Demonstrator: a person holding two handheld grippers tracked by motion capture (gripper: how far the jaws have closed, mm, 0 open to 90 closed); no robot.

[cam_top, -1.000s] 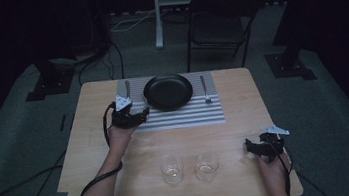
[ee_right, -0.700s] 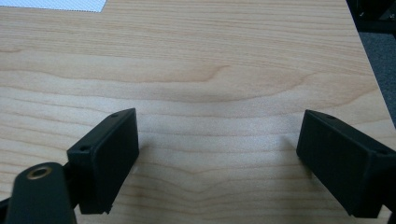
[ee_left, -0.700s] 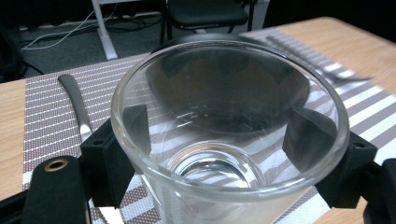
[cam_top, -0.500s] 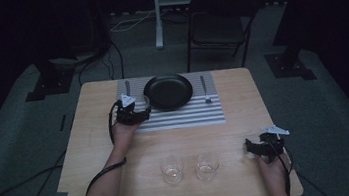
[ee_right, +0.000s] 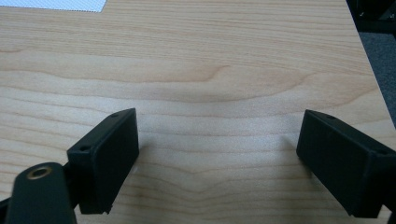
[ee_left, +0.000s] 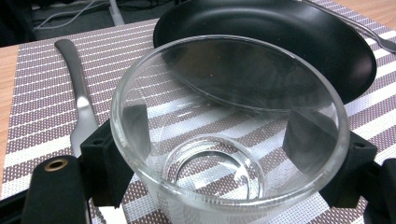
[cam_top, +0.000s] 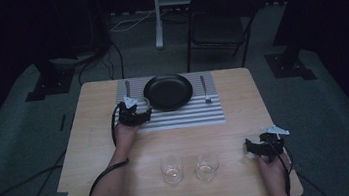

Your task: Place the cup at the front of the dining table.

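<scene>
Left hand-held gripper [cam_top: 139,113] (gripping glass [ee_left: 229,126]) — lower, nearer plate [ee_left: 280,32]

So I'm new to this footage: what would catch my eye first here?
The clear round drinking glass clamped in the left tool, over the striped woven placemat beside the black round plate. Two more clear glasses stand at the wooden table's near edge, the right tool open beside them.

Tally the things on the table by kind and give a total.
Glasses: 3 (one held in the left gripper, two at the near edge)
Plate: 1
Fork: 1
Knife: 1
Placemat: 1
Total: 7
</scene>
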